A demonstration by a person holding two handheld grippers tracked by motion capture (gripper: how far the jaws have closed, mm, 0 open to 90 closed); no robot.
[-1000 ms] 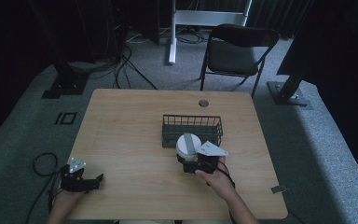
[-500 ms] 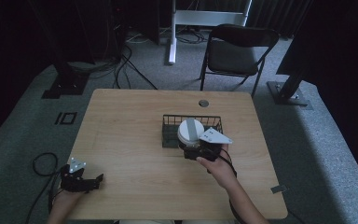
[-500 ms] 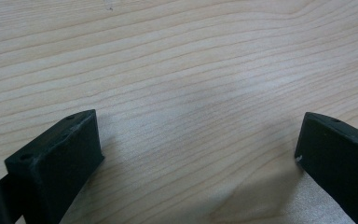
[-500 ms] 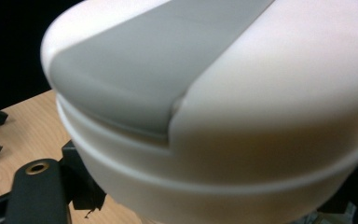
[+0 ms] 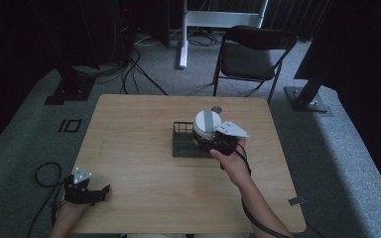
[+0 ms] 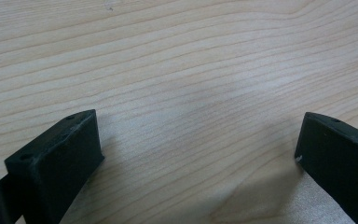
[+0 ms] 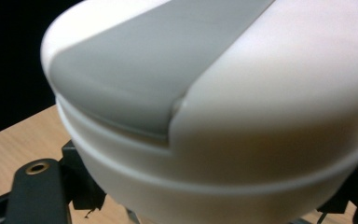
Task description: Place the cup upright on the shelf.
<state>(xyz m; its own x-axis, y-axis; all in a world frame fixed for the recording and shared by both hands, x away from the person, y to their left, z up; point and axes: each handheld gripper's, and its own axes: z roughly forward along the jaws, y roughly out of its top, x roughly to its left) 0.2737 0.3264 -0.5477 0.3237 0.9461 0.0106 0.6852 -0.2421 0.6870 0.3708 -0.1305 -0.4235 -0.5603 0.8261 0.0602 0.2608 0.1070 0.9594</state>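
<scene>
Your right gripper (image 5: 212,141) grips the white jar (image 5: 207,125) above the wire basket (image 5: 183,144): placement step. Lower it squarely inside, then release. Left gripper (image 5: 90,191) rests open on the desk (image 5: 134,144).

Recording studio or lab, probably: black curtains, stand bases (image 5: 63,92) on grey carpet, loose floor cables (image 5: 138,55), one folding chair (image 5: 252,54), bare wooden table (image 5: 129,144).

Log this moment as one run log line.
right claw: shut on white container, held over wire basket | left claw: open, idle near table corner
</scene>
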